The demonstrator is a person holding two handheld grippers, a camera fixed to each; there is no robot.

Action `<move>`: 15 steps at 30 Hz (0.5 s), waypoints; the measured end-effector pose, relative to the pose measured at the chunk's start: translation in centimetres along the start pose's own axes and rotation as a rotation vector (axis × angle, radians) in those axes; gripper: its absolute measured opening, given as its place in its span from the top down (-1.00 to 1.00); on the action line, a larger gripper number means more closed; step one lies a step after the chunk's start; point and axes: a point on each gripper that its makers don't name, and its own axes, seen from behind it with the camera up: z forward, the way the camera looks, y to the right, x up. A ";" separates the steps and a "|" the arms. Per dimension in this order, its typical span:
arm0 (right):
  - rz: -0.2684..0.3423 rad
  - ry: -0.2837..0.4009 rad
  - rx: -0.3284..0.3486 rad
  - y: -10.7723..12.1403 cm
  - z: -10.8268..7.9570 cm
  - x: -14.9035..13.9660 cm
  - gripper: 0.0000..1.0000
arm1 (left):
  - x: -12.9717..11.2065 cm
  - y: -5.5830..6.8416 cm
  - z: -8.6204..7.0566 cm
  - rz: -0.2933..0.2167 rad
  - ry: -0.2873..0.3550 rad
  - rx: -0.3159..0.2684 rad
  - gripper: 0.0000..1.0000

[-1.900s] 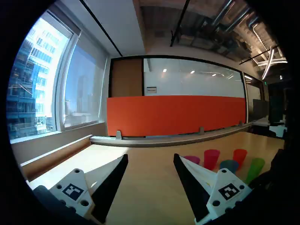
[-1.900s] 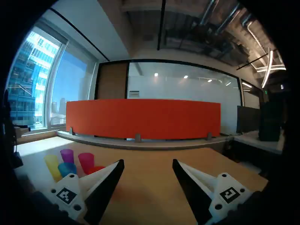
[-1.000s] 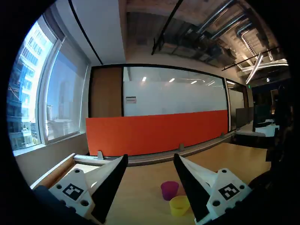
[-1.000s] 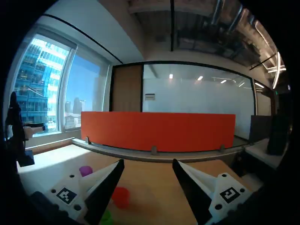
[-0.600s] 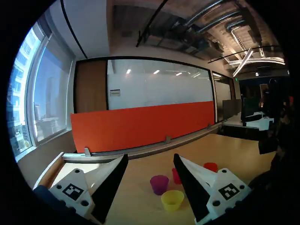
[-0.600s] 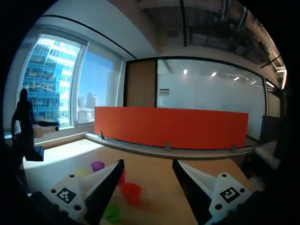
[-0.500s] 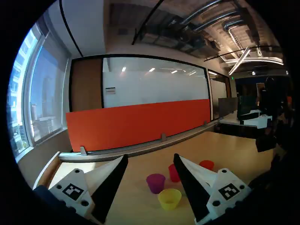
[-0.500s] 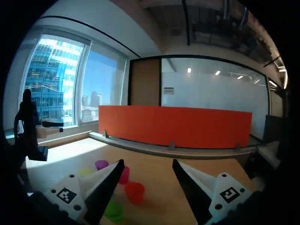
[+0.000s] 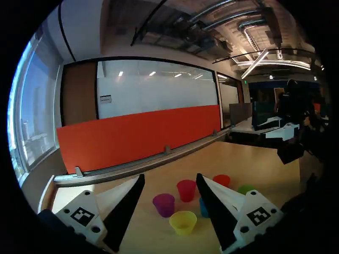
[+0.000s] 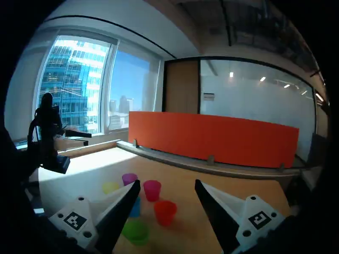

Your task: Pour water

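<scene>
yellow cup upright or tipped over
Upright: the yellow cup stands on its base on the table, open rim facing up. Whether it holds water cannot be told.

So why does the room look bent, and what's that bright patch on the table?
In the left gripper view the fisheye lens bows the orange partition; in the right gripper view sun through the window throws a glaring patch on the table.

Wooden table (image 9: 254, 161) runs ahead of the fingers (image 9: 127, 207), w/ orange divider (image 9: 140, 135) across its far edge, glass wall (image 9: 156, 91) behind. Right gripper view: tall sunlit windows (image 10: 80, 84) up-left of fingers. Exposed pipes (image 9: 220, 17) + strip light (image 9: 254, 63) overhead.
</scene>
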 end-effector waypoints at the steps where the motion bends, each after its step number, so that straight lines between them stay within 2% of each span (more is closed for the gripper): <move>1: 0.001 -0.006 0.010 -0.1 0.0 -0.1 -0.99 | -0.1 0.1 0.1 -0.002 -0.004 -0.008 -0.79; 8: 0.011 -0.042 0.065 -0.9 0.2 -1.1 -0.99 | -1.0 1.2 0.7 -0.014 -0.023 -0.074 -0.79; 15: -0.032 -0.092 0.115 -1.9 0.2 -3.0 -0.99 | -1.4 1.8 1.6 0.003 -0.041 -0.105 -0.79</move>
